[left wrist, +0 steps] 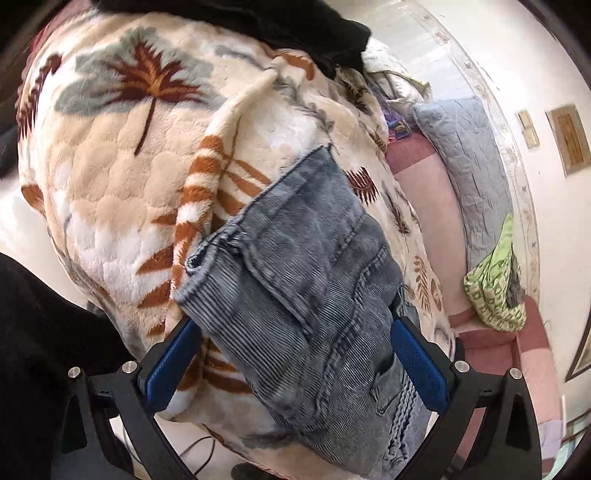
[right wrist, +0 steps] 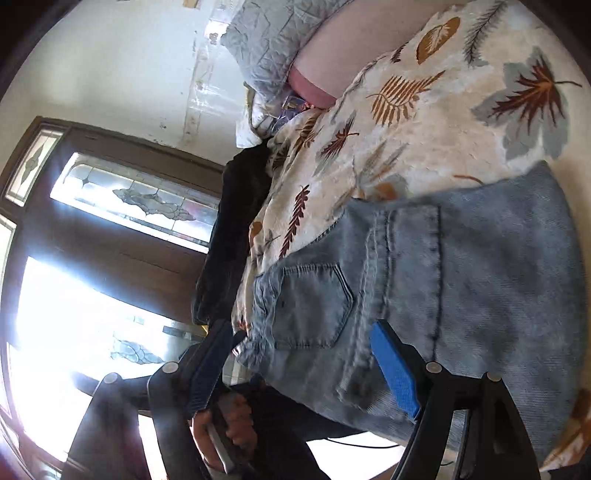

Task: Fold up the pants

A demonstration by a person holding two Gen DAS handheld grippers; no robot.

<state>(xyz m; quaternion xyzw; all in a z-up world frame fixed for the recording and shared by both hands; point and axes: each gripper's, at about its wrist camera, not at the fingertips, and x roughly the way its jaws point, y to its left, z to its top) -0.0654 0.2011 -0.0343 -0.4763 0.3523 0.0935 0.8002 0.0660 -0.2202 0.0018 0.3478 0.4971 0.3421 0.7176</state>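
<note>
The blue jeans (left wrist: 306,258) lie folded on a cream leaf-print blanket (left wrist: 129,184). My left gripper (left wrist: 291,317) stands open and straddles the folded jeans. Its left pad (left wrist: 170,365) is clear of the cloth and its right pad (left wrist: 417,362) sits beside the other edge. In the right wrist view the jeans (right wrist: 480,277) show a back pocket (right wrist: 314,306) near the waist edge. My right gripper (right wrist: 300,325) is open around that waist corner, one finger (right wrist: 207,365) off the edge and the other finger (right wrist: 395,369) over the denim.
A black garment (left wrist: 295,26) lies at the blanket's far end. A grey quilted pillow (left wrist: 465,166), a pink sheet (left wrist: 424,192) and a green cloth (left wrist: 495,288) are along the wall. A dark door with glass panes (right wrist: 129,195) stands beyond. A person's hand (right wrist: 229,424) grips a handle below.
</note>
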